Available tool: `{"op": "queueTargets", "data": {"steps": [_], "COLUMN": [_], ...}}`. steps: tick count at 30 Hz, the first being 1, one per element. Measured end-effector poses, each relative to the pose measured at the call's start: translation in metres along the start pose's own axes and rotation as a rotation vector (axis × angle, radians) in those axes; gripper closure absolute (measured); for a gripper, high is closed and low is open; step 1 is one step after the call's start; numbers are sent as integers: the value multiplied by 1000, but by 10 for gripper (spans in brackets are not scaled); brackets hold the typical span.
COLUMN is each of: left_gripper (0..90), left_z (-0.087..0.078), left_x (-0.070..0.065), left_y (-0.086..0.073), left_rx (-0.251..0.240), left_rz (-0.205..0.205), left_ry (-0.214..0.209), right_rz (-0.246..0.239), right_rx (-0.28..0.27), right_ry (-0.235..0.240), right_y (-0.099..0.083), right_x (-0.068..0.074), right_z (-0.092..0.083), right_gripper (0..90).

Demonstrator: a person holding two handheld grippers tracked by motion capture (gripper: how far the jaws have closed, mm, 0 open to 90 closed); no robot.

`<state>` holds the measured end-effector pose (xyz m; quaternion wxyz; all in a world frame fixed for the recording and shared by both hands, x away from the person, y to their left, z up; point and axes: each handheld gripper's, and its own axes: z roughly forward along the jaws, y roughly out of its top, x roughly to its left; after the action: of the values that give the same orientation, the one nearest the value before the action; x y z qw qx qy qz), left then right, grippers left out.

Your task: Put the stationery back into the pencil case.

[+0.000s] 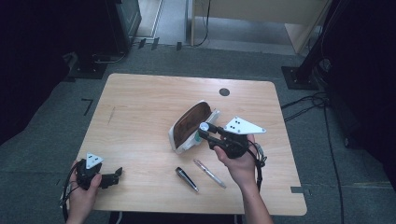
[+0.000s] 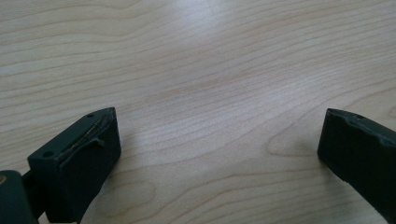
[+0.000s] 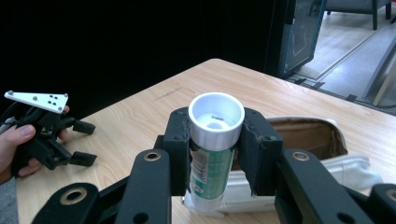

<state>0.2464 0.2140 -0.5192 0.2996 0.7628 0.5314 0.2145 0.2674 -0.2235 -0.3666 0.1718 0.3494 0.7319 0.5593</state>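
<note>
The right gripper [image 3: 215,154] clamps a white-capped green tube [image 3: 212,158] upright between its pads, above the open brown-lined white pouch [image 1: 189,126]; the left gripper [image 2: 219,144] gapes wide over bare tabletop [image 2: 210,70].

on the table [image 1: 140,98], the open pouch [image 1: 189,123] lies just right of centre in the high view. the right gripper [image 1: 205,132] sits at its lower right edge, the tube [image 3: 212,149] between its jaws. two pens [image 1: 187,179] [image 1: 210,173] lie below the pouch, side by side. the left gripper [image 1: 116,175] rests at lower left, well apart.
</note>
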Motion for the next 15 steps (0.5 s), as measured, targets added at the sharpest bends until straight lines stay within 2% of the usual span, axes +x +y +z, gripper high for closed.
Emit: {"op": "queueTargets", "data": {"steps": [5, 15], "left_gripper": [0, 0], "left_z": [0, 0], "left_x": [0, 0], "left_y": [0, 0], "left_rx": [4, 4], "left_rz": [13, 12], "left_ry": [-4, -5], "right_rz": [-4, -1], "right_rx": [2, 7], "right_ry": [-3, -21], "right_y": [5, 7], "right_x": [1, -3], "right_z": [10, 32], "right_gripper": [664, 664]}}
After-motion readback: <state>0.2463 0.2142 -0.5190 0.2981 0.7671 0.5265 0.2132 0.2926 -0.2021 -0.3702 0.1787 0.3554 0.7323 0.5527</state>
